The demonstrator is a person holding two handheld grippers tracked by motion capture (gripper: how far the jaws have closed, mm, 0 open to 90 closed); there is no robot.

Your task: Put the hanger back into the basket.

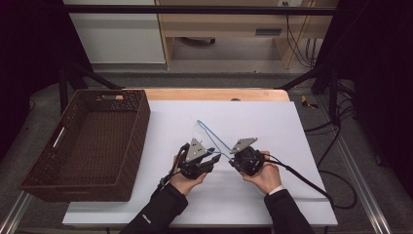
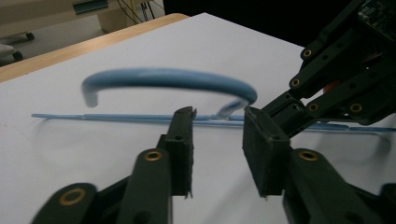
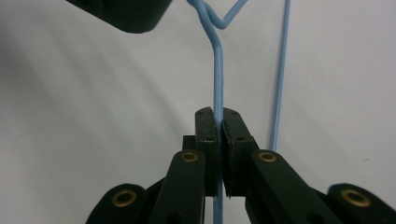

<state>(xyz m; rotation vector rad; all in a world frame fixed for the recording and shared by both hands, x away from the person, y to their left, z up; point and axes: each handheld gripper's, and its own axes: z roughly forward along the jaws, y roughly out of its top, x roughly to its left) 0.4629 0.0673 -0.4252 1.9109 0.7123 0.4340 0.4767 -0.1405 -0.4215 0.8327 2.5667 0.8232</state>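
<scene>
Black jaws of the right tool (image 3: pixel 218 122) press together on a thin blue wire, the stem of a blue wire hanger (image 1: pixel 210 135). Seen along those jaws, the wire runs straight up from the pinch to a twist where two strands cross, and a second blue strand runs parallel just to the right of the jaws. A corner of the other tool sits dark at the upper left, near the twist.

Looking along the left tool (image 2: pixel 218 123), its two pads stand apart with a moderate gap and nothing pressed between them. Beyond its tips arches the curved hook (image 2: pixel 170 79) of the hanger, and a long straight blue bar lies flat on the white surface behind. The right tool reaches in from the upper right, meeting the wire beside the left tool's right-hand pad.

From above, both tools are held by a person in dark sleeves, the left hand (image 1: pixel 187 183) and right hand (image 1: pixel 265 176) close together near the front of the white desk (image 1: pixel 272 122). Between and just ahead of the two tools spreads the hanger's triangle on the desk. Off to the left tool's far side stands a dark brown woven basket (image 1: pixel 34 161), well apart from both tools.
</scene>
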